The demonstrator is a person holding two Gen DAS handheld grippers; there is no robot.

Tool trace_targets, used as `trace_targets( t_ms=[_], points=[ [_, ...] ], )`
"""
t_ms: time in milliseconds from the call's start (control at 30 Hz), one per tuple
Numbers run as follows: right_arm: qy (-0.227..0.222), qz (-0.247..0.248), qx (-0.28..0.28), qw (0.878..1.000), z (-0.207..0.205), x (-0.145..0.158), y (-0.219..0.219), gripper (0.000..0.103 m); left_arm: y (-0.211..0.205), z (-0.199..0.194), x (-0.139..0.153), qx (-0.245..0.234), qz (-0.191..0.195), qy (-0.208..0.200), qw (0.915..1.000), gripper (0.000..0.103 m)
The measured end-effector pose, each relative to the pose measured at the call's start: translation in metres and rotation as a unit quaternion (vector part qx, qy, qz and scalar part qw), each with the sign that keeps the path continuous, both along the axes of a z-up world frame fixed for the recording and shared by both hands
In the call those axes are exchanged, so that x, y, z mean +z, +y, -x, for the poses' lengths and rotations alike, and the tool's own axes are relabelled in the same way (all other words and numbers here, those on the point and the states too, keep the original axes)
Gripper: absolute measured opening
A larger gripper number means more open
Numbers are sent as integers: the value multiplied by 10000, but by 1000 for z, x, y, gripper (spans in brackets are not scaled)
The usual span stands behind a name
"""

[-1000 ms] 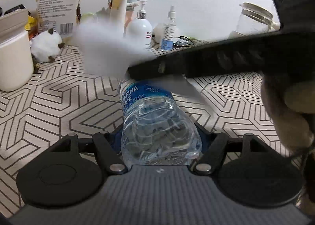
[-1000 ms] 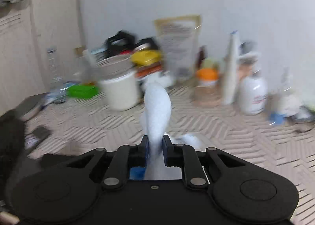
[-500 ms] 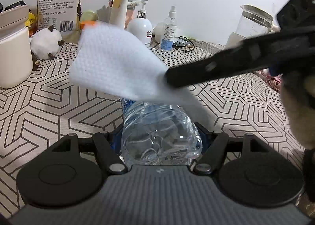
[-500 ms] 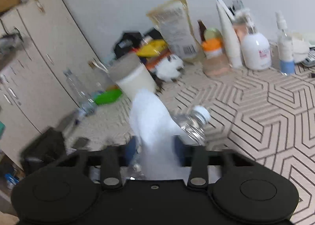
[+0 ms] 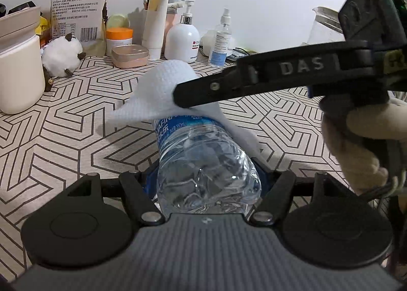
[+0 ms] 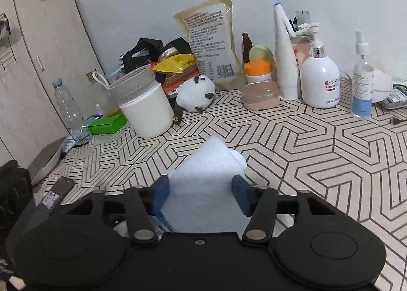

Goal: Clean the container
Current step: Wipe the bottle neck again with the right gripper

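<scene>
Left wrist view: the left gripper (image 5: 208, 184) clamps the clear ribbed plastic water bottle (image 5: 203, 163) at its base, centre frame. The white textured cloth (image 5: 165, 92) drapes over the bottle neck at 12 o'clock. Label reads "AFINA"; the right gripper (image 5: 178, 95) arm reads "DAS".

Right wrist view: the jaws have just been opening and stand wide astride the cloth (image 6: 211, 163). Before wiping, they should close again through the cloth onto the bottle.

A white waffle-textured cloth (image 5: 162, 92) drapes a clear bottle (image 5: 203, 163) with a blue label. The cream worktop (image 5: 76, 138) carries black geometric lines; the fingers (image 6: 160, 194) have blue pads.
</scene>
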State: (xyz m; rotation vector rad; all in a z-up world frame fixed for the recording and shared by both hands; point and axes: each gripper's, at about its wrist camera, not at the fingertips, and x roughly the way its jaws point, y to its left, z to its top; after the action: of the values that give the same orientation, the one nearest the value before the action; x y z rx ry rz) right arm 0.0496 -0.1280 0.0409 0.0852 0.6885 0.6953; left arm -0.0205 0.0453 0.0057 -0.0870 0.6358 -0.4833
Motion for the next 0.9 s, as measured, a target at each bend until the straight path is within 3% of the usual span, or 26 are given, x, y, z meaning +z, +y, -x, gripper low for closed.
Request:
trace_targets(
  t_ms=[233,433,733,833,900],
  points=[
    [-38,-28,-13,10000,3,-2,-2,67,2,3,0,11,-27,-3,10000,70],
    [-240,2,596,9979,31,5,-5,60,14,-1,-3,32,10,3,10000,71],
    [-427,108,1324,9902,54,10,1,61,31,-6,-7,31,57,13,10000,71],
    [-374,82,1295,9908,53,12,2,63,36,-8,-9,23,62,17,10000,71],
    [-220,-226,1034,9941,51,18,-9,63,39,-9,-10,25,39,11,10000,71]
  ],
)
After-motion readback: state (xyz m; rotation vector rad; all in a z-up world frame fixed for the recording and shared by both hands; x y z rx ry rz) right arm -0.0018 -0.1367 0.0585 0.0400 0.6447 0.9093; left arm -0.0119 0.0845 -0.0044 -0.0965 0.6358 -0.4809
